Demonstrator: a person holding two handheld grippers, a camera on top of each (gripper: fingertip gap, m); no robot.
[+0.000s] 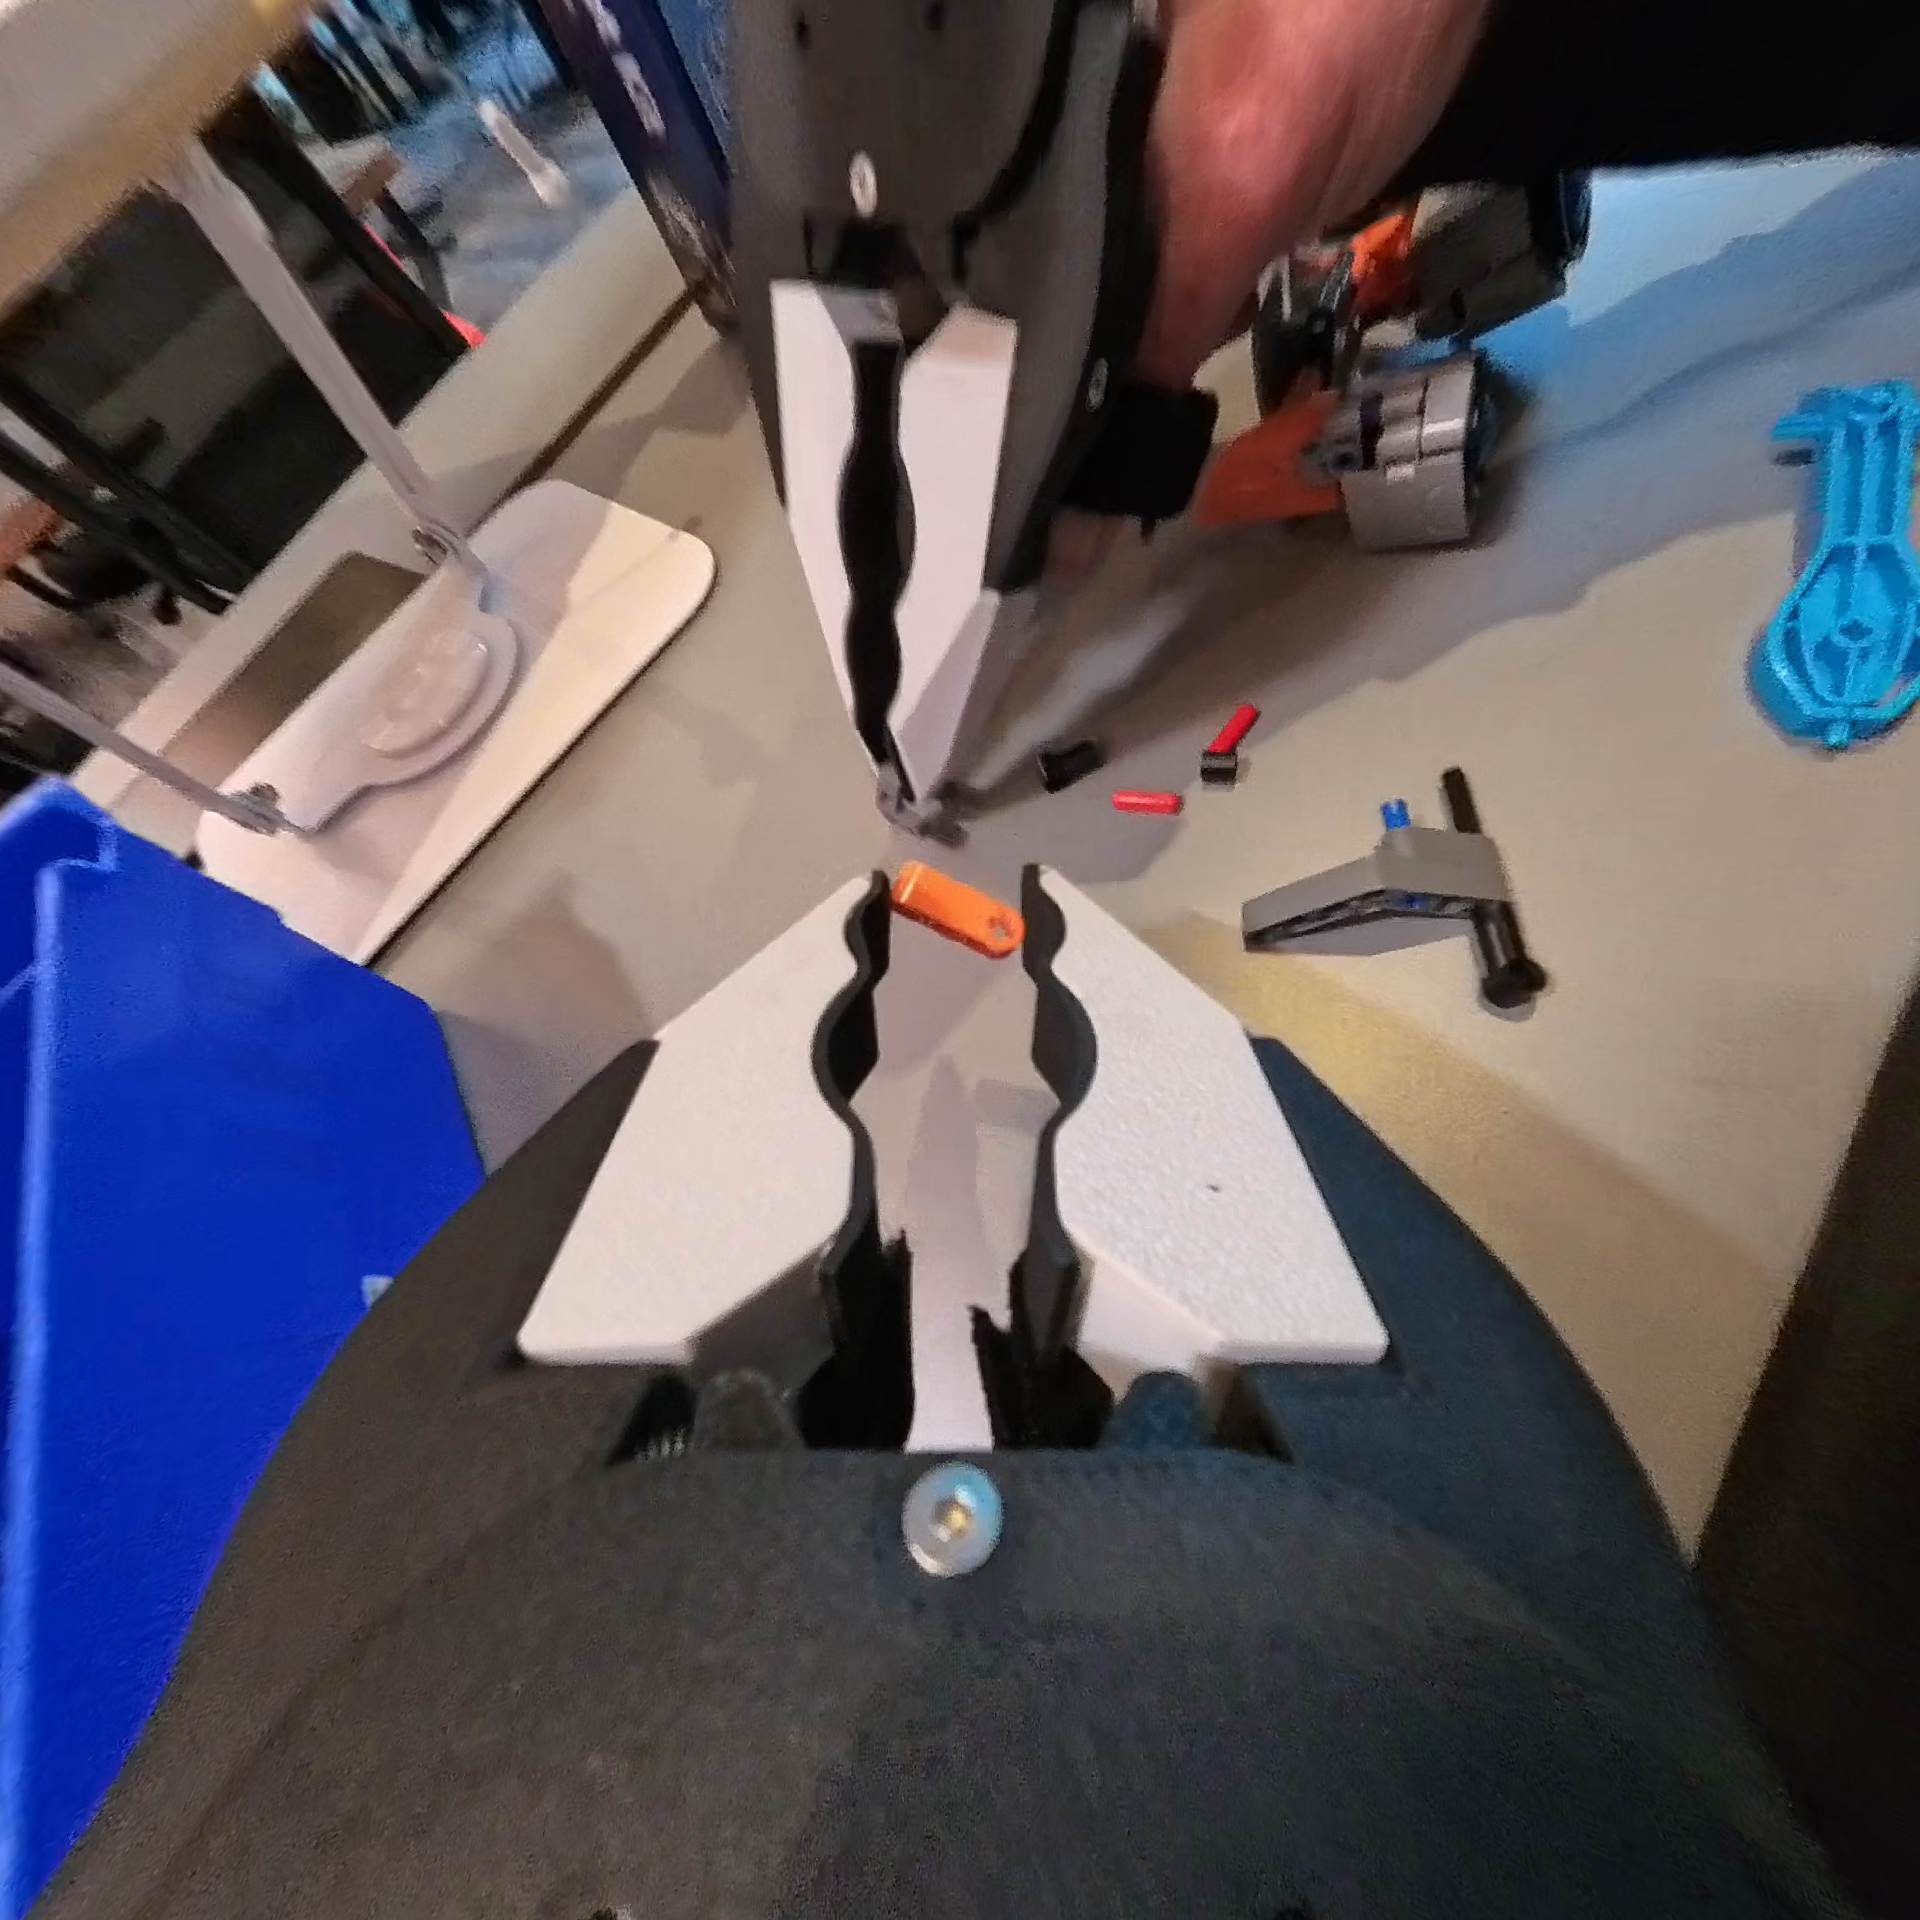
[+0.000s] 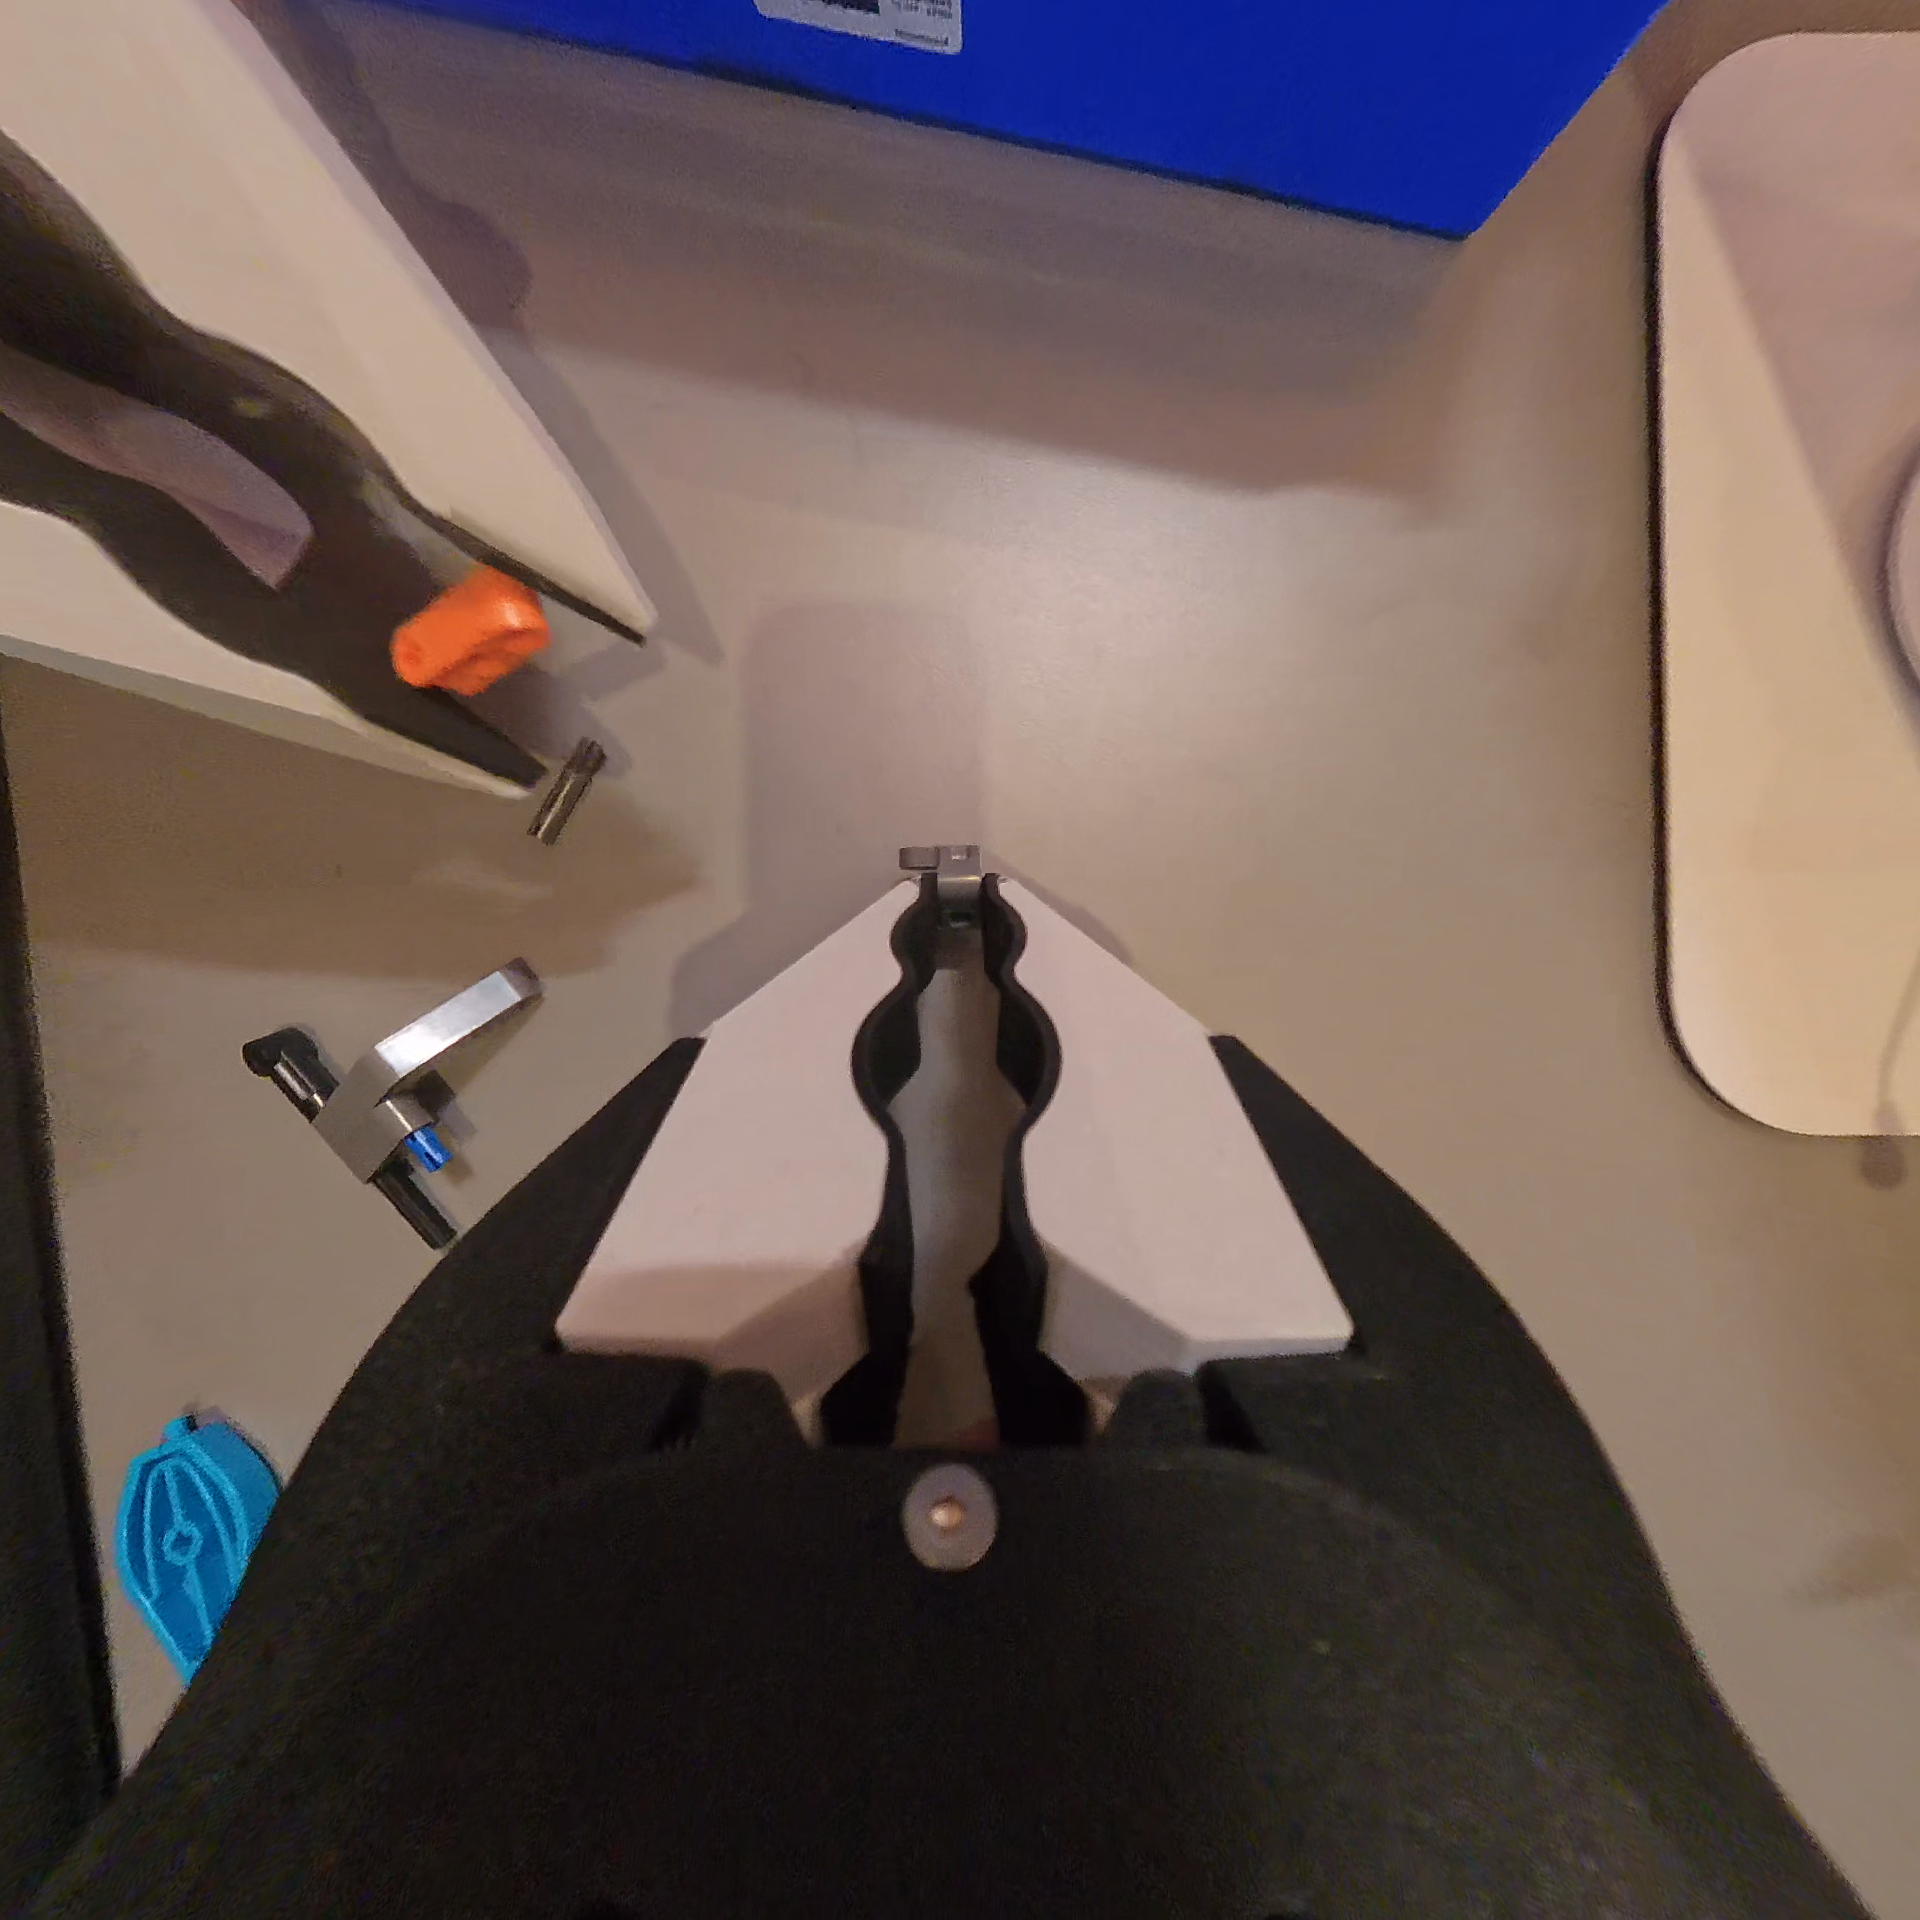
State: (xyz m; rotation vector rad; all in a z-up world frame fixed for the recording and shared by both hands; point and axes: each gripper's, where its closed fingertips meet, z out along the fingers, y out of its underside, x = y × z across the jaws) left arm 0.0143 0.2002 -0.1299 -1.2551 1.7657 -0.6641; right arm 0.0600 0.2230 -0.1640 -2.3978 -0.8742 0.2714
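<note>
My left gripper point(image 1: 956, 891) is shut on a small orange flat piece point(image 1: 956, 916), held crosswise between its fingertips a little above the table point(image 1: 1455, 1091). My right gripper point(image 1: 920, 816) comes down from above, tips just beyond the orange piece, shut on a small grey piece point(image 1: 914, 821). In the right wrist view the right gripper point(image 2: 948, 885) pinches the grey piece point(image 2: 940, 860) at its very tips. The left gripper point(image 2: 582, 701) shows at the upper left with the orange piece point(image 2: 468, 629) between its fingers. A short dark axle point(image 2: 566, 790) lies by its tip.
A grey angled beam with black axle and blue pin point(image 1: 1382, 904) point(image 2: 416, 1070) lies nearby. Red pins point(image 1: 1143, 802), black bits point(image 1: 1065, 764), a light-blue tool point(image 1: 1849, 582) point(image 2: 187, 1527), a grey-orange model point(image 1: 1382, 416), a blue bin point(image 1: 208, 1143) point(image 2: 1143, 94), a white stand base point(image 1: 499, 665) point(image 2: 1787, 571).
</note>
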